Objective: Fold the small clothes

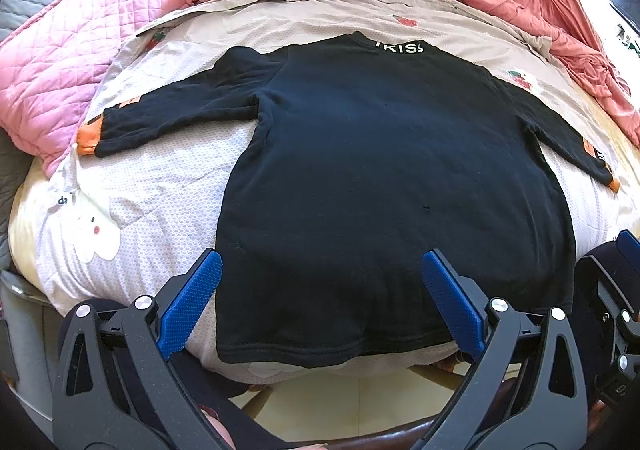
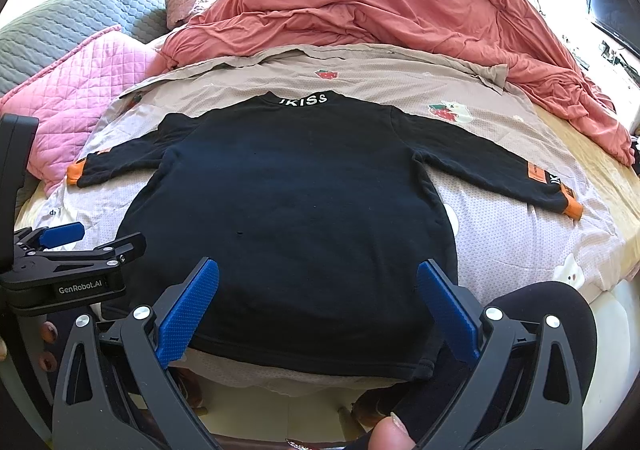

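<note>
A small black long-sleeved shirt [image 1: 380,178] with orange cuffs lies flat, back up, on a patterned sheet [image 1: 160,186], both sleeves spread out and the hem toward me. It also shows in the right wrist view [image 2: 292,218]. My left gripper [image 1: 320,270] is open and empty, its blue pads hovering over the hem's left part. My right gripper [image 2: 316,282] is open and empty over the hem's right part. The left gripper's body shows at the left edge of the right wrist view [image 2: 64,262].
A red-pink duvet [image 2: 400,6] is bunched along the far side of the bed. A pink quilted blanket [image 1: 68,70] lies at the left and a grey quilt [image 2: 68,22] behind it. The bed's near edge is just under the hem. A dark screen [image 2: 612,14] is at the far right.
</note>
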Demonstrator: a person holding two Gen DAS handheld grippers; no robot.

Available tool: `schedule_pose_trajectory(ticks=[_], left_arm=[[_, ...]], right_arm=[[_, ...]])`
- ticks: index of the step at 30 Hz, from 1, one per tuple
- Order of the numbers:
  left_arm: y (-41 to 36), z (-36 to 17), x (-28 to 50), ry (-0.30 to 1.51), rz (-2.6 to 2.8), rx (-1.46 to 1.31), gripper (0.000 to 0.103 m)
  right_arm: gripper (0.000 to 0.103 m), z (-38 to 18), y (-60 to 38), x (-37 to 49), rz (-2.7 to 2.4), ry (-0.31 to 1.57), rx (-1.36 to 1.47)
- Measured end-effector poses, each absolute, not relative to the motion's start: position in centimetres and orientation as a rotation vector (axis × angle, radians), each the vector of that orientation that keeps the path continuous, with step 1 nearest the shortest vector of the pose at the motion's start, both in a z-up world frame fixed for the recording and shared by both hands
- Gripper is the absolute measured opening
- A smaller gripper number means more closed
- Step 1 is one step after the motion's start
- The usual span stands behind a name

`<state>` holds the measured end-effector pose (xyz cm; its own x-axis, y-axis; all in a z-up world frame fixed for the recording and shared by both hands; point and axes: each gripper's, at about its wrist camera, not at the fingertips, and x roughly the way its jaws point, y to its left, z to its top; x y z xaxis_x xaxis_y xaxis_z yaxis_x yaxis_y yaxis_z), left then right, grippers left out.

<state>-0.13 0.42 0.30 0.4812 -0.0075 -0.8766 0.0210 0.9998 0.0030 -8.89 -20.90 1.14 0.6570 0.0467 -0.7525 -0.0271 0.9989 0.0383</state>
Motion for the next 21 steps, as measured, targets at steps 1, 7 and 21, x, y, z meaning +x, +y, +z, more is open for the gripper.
schedule_pose_trajectory(ticks=[1,7,21], left_arm=[[0.42,0.31,-0.12,1.069,-0.018,0.015,0.094],[0.32,0.28,-0.07,1.071,-0.017,0.017,0.094],[0.09,-0.06,0.6,1.078,-0.013,0.02,0.094]], right_arm=[[0.099,1.16,-20.88,-8.9,0.041,0.852,0.024],[0.099,1.14,-20.95,-8.9,0.041,0.853,0.027],[0.099,1.08,-21.5,-8.29,0.021,0.841,0.045]])
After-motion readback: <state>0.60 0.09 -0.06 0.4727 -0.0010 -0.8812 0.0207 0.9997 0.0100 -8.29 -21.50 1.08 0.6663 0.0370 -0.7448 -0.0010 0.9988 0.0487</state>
